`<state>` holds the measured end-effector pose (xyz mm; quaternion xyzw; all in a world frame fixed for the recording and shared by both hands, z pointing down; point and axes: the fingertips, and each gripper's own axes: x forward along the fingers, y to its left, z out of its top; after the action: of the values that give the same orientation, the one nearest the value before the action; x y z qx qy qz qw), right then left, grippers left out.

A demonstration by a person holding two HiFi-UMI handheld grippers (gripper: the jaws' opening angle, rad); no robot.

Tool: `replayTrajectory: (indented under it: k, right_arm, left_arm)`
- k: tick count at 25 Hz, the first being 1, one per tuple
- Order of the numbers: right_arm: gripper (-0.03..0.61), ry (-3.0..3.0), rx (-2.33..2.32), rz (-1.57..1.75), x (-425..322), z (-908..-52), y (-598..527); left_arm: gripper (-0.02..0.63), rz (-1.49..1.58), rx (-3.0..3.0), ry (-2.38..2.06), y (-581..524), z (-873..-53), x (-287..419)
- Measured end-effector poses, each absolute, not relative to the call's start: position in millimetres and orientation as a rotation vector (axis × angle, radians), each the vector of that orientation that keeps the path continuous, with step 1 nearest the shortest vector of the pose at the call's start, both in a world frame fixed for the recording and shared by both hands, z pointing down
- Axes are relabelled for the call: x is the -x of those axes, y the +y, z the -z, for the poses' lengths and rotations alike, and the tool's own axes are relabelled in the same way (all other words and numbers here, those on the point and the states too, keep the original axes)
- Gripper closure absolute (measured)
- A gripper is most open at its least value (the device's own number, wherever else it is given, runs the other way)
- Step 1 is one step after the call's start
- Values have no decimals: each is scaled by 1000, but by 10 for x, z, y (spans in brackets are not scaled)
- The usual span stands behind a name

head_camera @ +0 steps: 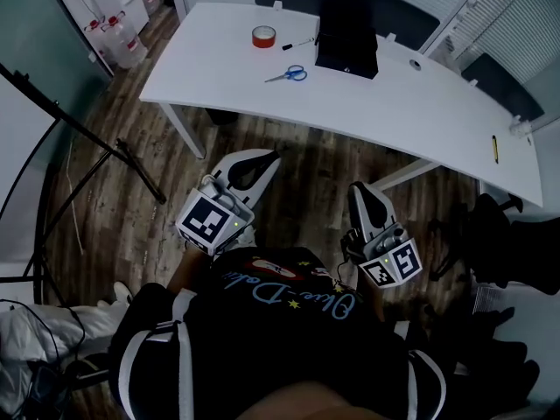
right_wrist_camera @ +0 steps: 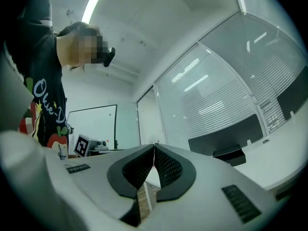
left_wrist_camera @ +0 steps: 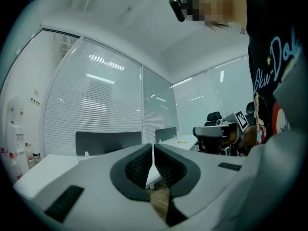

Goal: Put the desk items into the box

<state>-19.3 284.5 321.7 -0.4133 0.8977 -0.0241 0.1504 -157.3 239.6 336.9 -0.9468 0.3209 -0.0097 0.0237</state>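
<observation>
Both grippers are held close to the person's chest, above the wooden floor [head_camera: 306, 160] and short of the desk edge.

The left gripper [head_camera: 265, 156] points toward the desk. Its own view shows the two dark jaw pads pressed together at the tips, with nothing between them [left_wrist_camera: 153, 150]. The right gripper [head_camera: 357, 191] sits beside it, well apart from it. Its jaws are likewise closed tip to tip on nothing [right_wrist_camera: 154, 150].

The white desk [head_camera: 394, 103] runs across the upper part of the head view. The black box [head_camera: 346, 42] stands near its far edge, roughly at mid-length. To the left of the box lie three items:
- a red tape roll [head_camera: 263, 36], lying flat and farthest left;
- a dark pen [head_camera: 297, 45], between the tape roll and the box;
- a pair of blue-handled scissors [head_camera: 288, 74], nearer the front edge and apart from the other two.

A yellow marker [head_camera: 494, 148] lies alone toward the right end of the desk, well apart from the box. A small round object [head_camera: 415, 63] sits just to the right of the box; its nature cannot be determined.

All of these items rest on the desk surface, outside the box. Neither gripper touches the desk or any item.

A black stand [head_camera: 87, 138] is on the floor at left, with clear bottles [head_camera: 122, 38] beyond it.
</observation>
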Motion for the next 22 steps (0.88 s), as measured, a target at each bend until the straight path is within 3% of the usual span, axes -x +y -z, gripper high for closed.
replayTrajectory:
  k: [22]
  right_arm:
    - [566, 2623, 1220, 89, 641, -3302, 2258]
  left_arm:
    - [606, 47, 2940, 1063, 1796, -3492, 2086]
